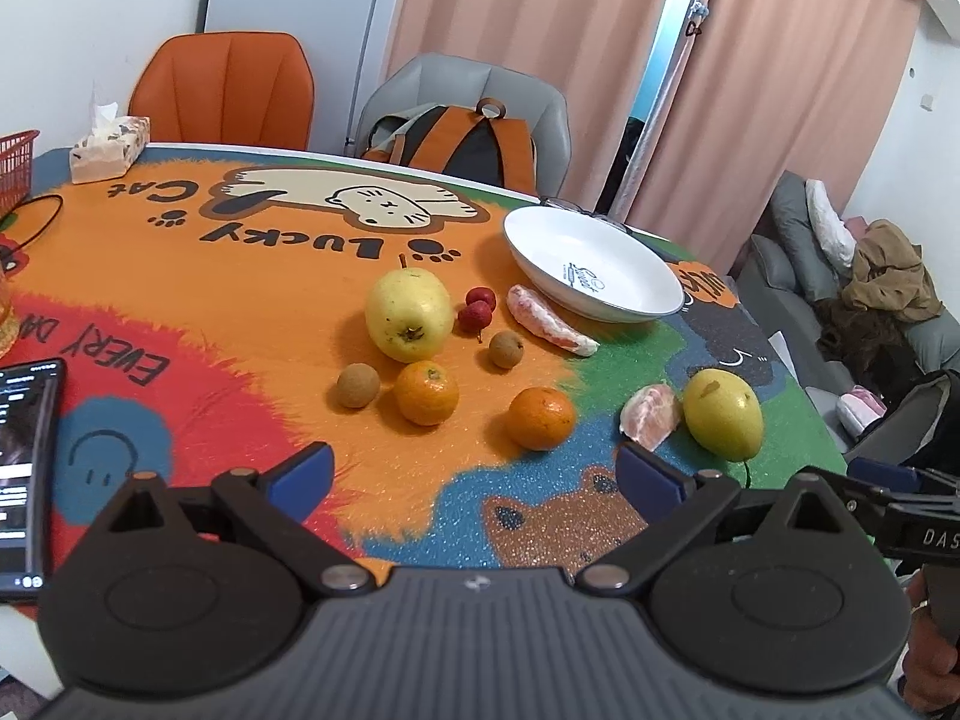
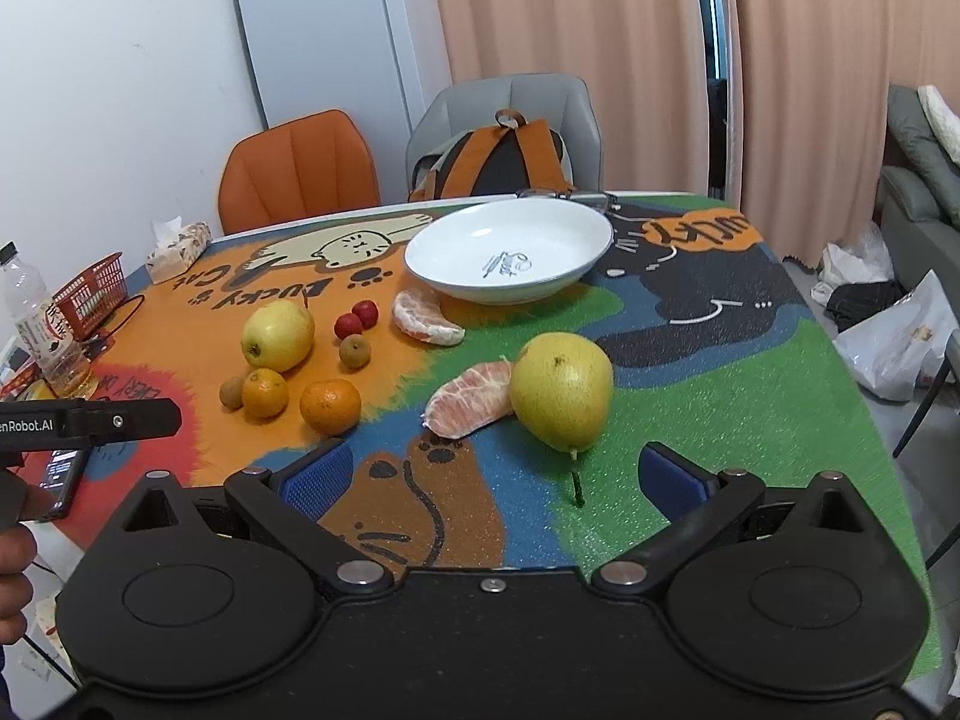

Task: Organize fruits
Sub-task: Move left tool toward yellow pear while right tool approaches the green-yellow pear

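1. We hold the left gripper point(image 1: 474, 474) above the near edge of the table mat point(image 1: 240, 276), its blue-padded fingers point(image 1: 303, 471) spread wide with nothing between them.
2. We hold the right gripper point(image 2: 492, 474) likewise, spread apart and empty, over the green and brown part of the mat; a pear point(image 2: 563, 390) lies just beyond its fingertips, stem toward us.
3. Touching the pear's left side: one peeled citrus segment point(image 2: 465, 399).
4. Left of these, on the orange field: two tangerines point(image 1: 540, 418), near each other but apart.
5. Beside the left tangerine: one small brown fruit point(image 1: 357, 385), a longan as far as we can tell at this size. A second one point(image 1: 506, 349) sits further back.
6. Behind the tangerines: one yellow-green apple point(image 1: 410, 314), lying on its side.
7. Right of the apple: two small red fruits point(image 1: 478, 309), touching each other.
8. Further right: a second peeled citrus segment point(image 1: 549, 330), just beside the rim of a white bowl point(image 1: 594, 264). The bowl holds no fruit.
9. Outer items: tissue box point(image 1: 108, 147), red basket point(image 1: 17, 165), phone point(image 1: 24, 468) at the left edge, backpack point(image 1: 456, 144) on the grey chair point(image 1: 522, 90).
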Action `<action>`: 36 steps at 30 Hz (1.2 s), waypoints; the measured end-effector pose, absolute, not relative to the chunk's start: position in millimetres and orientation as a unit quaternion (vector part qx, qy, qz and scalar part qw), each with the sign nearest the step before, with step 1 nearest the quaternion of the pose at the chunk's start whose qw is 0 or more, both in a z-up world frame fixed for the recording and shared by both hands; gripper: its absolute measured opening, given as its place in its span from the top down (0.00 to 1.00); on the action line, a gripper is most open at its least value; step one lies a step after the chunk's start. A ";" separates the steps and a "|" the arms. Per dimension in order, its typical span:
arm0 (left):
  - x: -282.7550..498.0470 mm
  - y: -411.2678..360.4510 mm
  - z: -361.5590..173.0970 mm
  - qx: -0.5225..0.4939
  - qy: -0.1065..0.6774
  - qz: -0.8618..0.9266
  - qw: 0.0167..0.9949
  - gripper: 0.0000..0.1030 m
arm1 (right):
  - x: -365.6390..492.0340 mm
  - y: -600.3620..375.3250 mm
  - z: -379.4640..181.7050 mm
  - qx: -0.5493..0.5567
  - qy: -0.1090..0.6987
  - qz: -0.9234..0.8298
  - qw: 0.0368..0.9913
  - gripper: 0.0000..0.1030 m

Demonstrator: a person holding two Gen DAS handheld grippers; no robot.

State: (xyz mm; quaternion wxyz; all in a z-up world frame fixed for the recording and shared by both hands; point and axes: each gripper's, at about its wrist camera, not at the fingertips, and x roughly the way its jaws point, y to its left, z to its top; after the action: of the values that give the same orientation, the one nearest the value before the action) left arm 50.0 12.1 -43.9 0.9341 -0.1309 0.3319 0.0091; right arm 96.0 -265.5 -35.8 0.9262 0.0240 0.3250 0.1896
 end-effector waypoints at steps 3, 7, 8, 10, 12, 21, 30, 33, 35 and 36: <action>54.7 12.3 -47.3 -0.135 0.328 0.002 0.935 0.06 | 99.2 -266.6 -39.5 0.026 0.322 0.190 0.927 0.00; 62.4 9.8 -52.5 -0.132 0.327 0.001 0.936 0.12 | 105.8 -267.3 -43.8 0.028 0.318 0.190 0.928 0.01; 64.3 9.1 -53.7 -0.132 0.327 0.000 0.936 0.15 | 107.8 -267.8 -45.4 0.031 0.318 0.191 0.928 0.02; 68.4 8.4 -56.6 -0.135 0.328 -0.004 0.935 0.18 | 112.6 -269.0 -48.7 0.035 0.322 0.193 0.926 0.07; 73.2 7.1 -59.4 -0.137 0.331 -0.008 0.934 0.24 | 117.1 -270.2 -52.4 0.038 0.326 0.193 0.925 0.11; 93.1 6.6 -63.4 -0.137 0.330 -0.006 0.934 0.28 | 135.0 -276.9 -63.2 0.051 0.334 0.186 0.923 0.14; 115.8 20.1 -62.4 -0.141 0.328 0.010 0.934 0.28 | 155.5 -278.0 -69.2 0.058 0.339 0.182 0.921 0.14; 122.8 25.0 -63.7 -0.146 0.329 0.015 0.933 0.28 | 160.5 -275.0 -70.3 0.054 0.339 0.181 0.922 0.14; 126.6 27.2 -64.5 -0.147 0.329 0.018 0.933 0.28 | 164.9 -273.6 -71.5 0.055 0.340 0.180 0.921 0.14; 128.9 28.6 -64.8 -0.148 0.329 0.019 0.932 0.29 | 167.2 -273.1 -72.3 0.055 0.341 0.180 0.921 0.14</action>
State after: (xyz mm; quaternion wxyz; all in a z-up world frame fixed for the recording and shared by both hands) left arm 128.9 28.6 -64.8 0.9323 -0.1479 0.3294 0.0193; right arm 167.2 -273.1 -72.3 0.9210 0.0550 0.3411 0.1798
